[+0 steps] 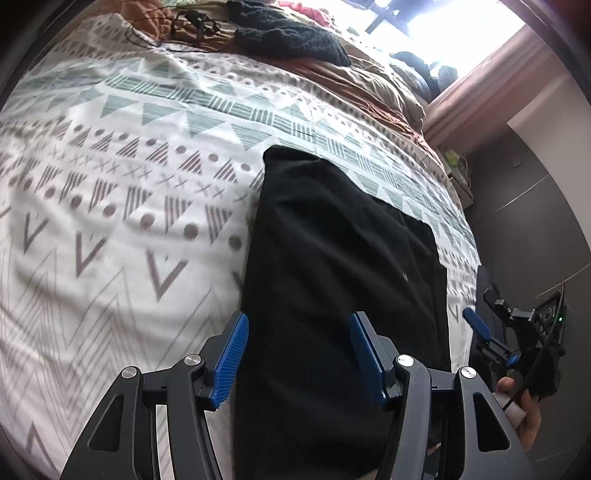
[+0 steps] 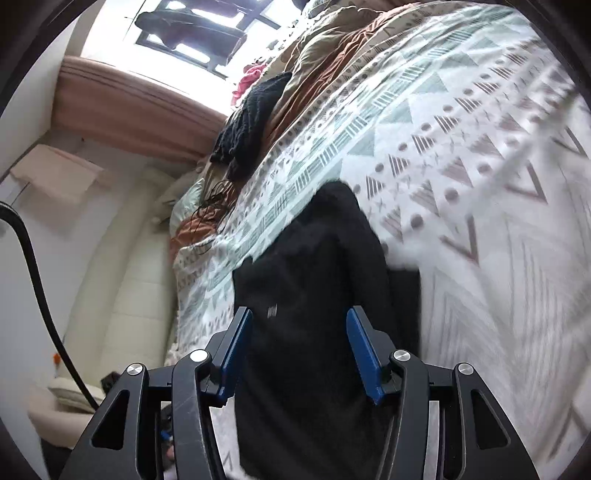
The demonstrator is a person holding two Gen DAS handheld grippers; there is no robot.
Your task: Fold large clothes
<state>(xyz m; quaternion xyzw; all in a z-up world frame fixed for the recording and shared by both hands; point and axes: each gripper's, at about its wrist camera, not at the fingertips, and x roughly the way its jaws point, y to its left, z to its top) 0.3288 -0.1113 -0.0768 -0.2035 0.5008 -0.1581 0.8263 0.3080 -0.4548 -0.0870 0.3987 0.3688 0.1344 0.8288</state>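
The left gripper (image 1: 299, 354) and right gripper (image 2: 299, 350) both hover over the folded black garment (image 1: 332, 277) with jaws apart, gripping nothing (blue pads clear of the cloth). The garment lies on the patterned duvet (image 1: 129, 184); beyond it, a dark knit (image 1: 288, 33).

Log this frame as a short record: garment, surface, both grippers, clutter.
garment: black garment, folded into a long strip on the bed
surface: patterned duvet
left gripper: jaws open, nothing gripped, above the garment
right gripper: jaws open, nothing gripped, above the garment
clutter: dark knit item and cables at the far end
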